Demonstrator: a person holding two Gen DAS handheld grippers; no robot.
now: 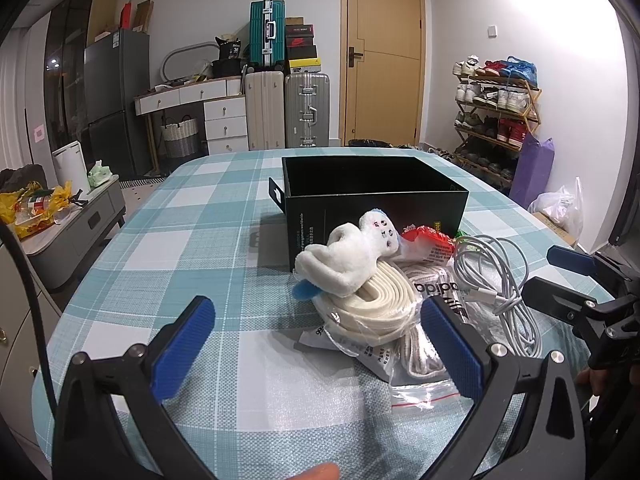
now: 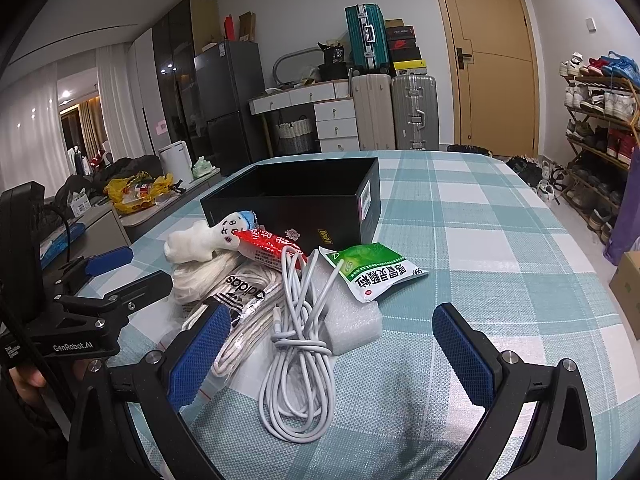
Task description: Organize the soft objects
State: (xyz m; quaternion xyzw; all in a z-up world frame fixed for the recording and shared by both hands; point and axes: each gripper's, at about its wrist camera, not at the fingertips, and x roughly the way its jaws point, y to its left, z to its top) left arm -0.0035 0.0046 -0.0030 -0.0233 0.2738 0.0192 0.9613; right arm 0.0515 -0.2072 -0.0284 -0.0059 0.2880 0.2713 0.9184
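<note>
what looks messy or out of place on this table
Nothing is spilled or damaged, but the soft items sit in a loose heap in front of the black box instead of inside it. The plush toy is perched on the bagged laces, and the white cable sprawls half-uncoiled over the foam block.

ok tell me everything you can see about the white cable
The white cable is a thin, glossy charging lead, loosely coiled and knotted around itself, with a small plug end showing. It lies slack on the checked tablecloth, its upper loops draped over a block of white foam, beside the bagged shoelaces. Neither gripper touches it.
</note>
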